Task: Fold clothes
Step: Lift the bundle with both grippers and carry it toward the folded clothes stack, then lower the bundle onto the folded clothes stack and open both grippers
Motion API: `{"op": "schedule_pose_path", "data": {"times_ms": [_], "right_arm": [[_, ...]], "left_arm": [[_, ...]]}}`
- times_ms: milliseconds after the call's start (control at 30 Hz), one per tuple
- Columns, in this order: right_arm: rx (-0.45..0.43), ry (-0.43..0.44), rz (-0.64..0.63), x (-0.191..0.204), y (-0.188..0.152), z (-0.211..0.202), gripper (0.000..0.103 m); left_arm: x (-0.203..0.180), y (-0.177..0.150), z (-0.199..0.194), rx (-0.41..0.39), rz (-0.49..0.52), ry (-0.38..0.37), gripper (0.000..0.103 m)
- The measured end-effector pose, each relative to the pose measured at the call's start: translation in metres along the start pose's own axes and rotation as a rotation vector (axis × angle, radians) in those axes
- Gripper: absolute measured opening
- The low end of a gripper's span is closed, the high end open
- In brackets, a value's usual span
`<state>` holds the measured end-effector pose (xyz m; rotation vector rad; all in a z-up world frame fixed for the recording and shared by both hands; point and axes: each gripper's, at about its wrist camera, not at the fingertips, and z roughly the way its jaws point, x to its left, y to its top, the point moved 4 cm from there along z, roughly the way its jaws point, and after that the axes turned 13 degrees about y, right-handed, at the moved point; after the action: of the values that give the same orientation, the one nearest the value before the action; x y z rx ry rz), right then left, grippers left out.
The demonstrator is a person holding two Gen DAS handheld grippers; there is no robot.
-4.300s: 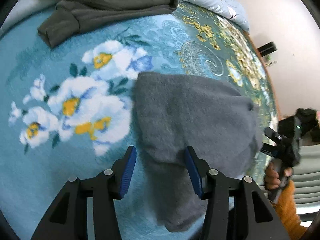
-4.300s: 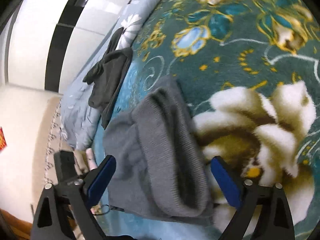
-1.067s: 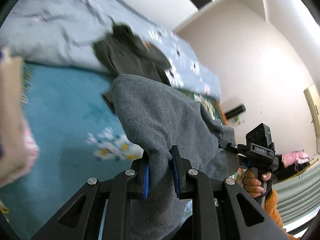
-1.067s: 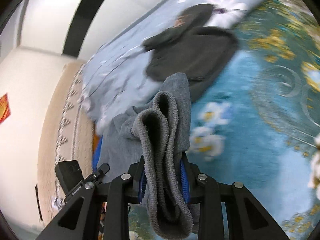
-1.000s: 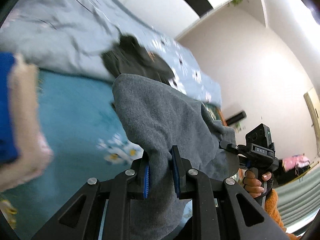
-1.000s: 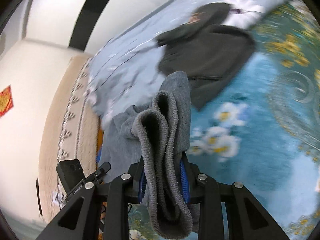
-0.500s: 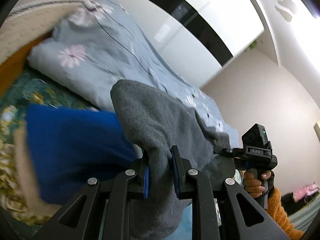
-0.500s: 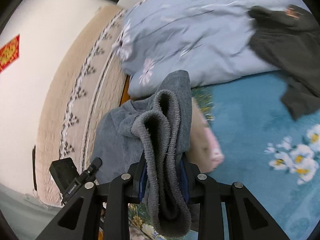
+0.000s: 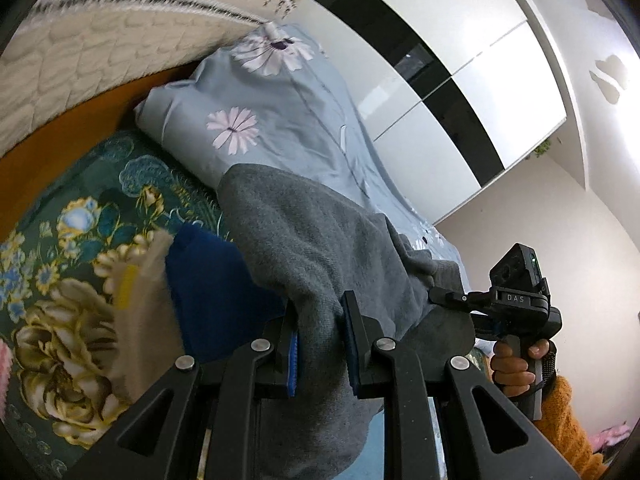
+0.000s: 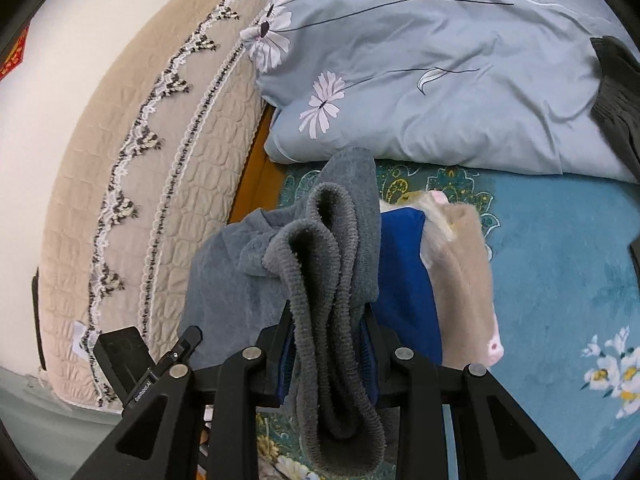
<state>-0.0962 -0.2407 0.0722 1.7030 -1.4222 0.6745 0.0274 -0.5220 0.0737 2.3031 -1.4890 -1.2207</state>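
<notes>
Grey knit garment (image 10: 332,264) bunched in several thick layers, held off the bed between the two tools, hanging just above a stack of folded items: blue piece (image 10: 404,280) and tan piece (image 10: 460,276) on the teal floral blanket (image 10: 560,280). Left gripper (image 9: 320,348) jaws clamped on one bundled edge; right gripper (image 10: 326,354) jaws clamped on the ribbed folds at the other edge. Judgement: the layers are loose and only pinched, so letting go unevenly, or one side early, could let the fold slump open or land askew on the stack. Dragging the hanging cloth across could also push the blue piece out of line. Around: grey-blue flowered duvet (image 10: 440,80) just behind the stack, quilted beige headboard (image 10: 132,184) beside it, dark garment (image 10: 616,92) at the far edge.
</notes>
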Motion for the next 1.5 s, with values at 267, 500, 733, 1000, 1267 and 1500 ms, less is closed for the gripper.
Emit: {"op": "schedule_pose_path", "data": {"times_ms": [267, 500, 733, 1000, 1267, 1500], "right_arm": [[0.048, -0.061, 0.038, -0.036, -0.006, 0.023, 0.030], [0.012, -0.023, -0.022, -0.020, 0.007, 0.017, 0.030], [0.024, -0.049, 0.003, -0.040, 0.006, 0.025, 0.030], [-0.014, -0.017, 0.084, -0.063, -0.001, 0.023, 0.048], [-0.102, -0.011, 0.018, -0.051, -0.005, -0.023, 0.051], [-0.129, 0.042, -0.094, -0.021, -0.021, -0.035, 0.051]], "left_arm": [[0.038, -0.021, 0.032, 0.043, -0.090, 0.042, 0.019], [0.026, -0.010, 0.019, -0.031, -0.058, 0.034, 0.019], [0.038, -0.015, 0.038, -0.010, -0.085, 0.074, 0.019], [0.043, -0.021, 0.051, 0.000, -0.099, 0.117, 0.019], [0.038, -0.025, 0.033, -0.063, -0.100, 0.179, 0.015], [0.030, -0.022, 0.022, -0.086, -0.078, 0.254, 0.021]]}}
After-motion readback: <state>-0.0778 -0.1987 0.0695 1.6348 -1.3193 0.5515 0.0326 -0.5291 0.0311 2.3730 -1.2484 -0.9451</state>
